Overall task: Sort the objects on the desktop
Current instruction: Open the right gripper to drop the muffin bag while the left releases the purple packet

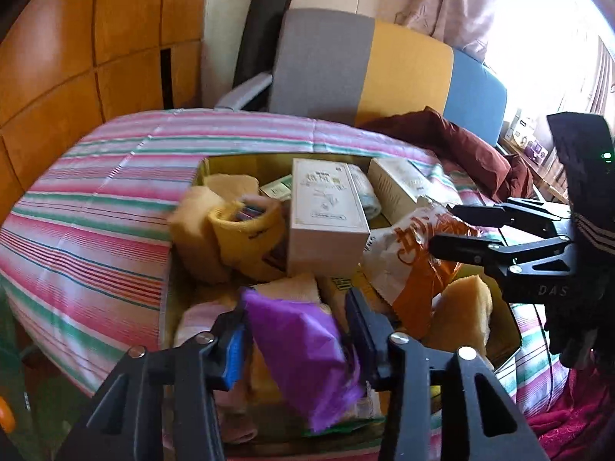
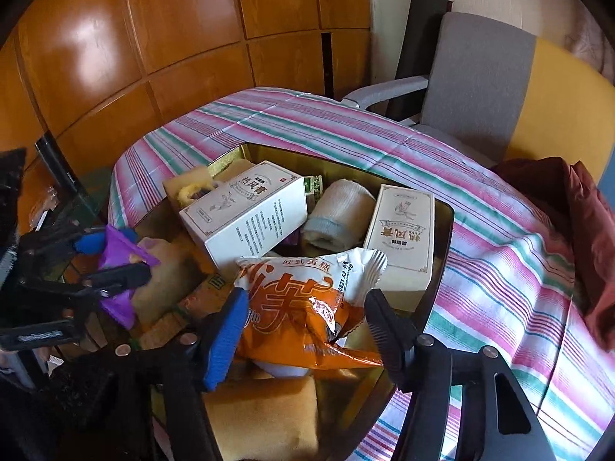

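Each camera rides on its own gripper and looks forward and steeply down along the fingers, close above the open box of jumbled items. Both views share that box, the striped cloth and the grey chair; each also catches the other gripper at its edge.

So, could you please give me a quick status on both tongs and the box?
Left tongs around purple packet. Right tongs around orange snack bag. Both over cluttered box; white cartons close behind.
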Demonstrator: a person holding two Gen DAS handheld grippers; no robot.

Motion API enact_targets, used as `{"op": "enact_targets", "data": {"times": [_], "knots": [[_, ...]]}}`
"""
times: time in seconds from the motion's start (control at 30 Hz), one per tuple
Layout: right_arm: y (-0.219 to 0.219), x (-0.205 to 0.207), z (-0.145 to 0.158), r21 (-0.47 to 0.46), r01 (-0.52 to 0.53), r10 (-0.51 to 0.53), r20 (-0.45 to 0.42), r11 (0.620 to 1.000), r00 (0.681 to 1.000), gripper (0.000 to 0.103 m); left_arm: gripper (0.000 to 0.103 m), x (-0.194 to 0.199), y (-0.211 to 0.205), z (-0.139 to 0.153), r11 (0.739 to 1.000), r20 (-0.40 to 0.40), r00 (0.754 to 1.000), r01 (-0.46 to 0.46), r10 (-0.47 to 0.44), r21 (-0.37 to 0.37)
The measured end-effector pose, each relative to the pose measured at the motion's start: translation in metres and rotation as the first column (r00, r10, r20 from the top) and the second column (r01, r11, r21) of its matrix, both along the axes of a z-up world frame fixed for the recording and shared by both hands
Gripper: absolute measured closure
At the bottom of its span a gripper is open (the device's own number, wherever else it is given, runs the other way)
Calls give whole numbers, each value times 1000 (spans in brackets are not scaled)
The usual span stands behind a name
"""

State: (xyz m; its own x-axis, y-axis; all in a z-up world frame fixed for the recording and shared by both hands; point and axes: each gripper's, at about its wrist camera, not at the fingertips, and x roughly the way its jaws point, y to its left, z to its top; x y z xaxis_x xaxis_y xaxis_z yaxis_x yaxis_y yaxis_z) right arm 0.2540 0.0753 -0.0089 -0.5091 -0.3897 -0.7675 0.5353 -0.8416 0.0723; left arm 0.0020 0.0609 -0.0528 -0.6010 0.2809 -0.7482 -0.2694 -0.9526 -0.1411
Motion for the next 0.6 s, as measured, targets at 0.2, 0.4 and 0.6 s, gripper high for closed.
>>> {"op": "enact_targets", "data": {"times": [0.2, 0.4, 0.6], "knots": [[-1, -1, -1, -9, 11, -12, -11, 1000, 1000, 40, 58, -11, 14, 5, 1000, -32, 999, 8, -8, -5], [2, -3, 3, -40, 23, -23, 23, 999, 999, 34, 43, -8, 13, 26, 1000, -76, 997, -2, 2, -7], [5, 3, 18, -64, 67, -65, 24, 996, 998, 25, 32, -4, 5, 40, 999, -92, 995, -43, 42, -13]]}}
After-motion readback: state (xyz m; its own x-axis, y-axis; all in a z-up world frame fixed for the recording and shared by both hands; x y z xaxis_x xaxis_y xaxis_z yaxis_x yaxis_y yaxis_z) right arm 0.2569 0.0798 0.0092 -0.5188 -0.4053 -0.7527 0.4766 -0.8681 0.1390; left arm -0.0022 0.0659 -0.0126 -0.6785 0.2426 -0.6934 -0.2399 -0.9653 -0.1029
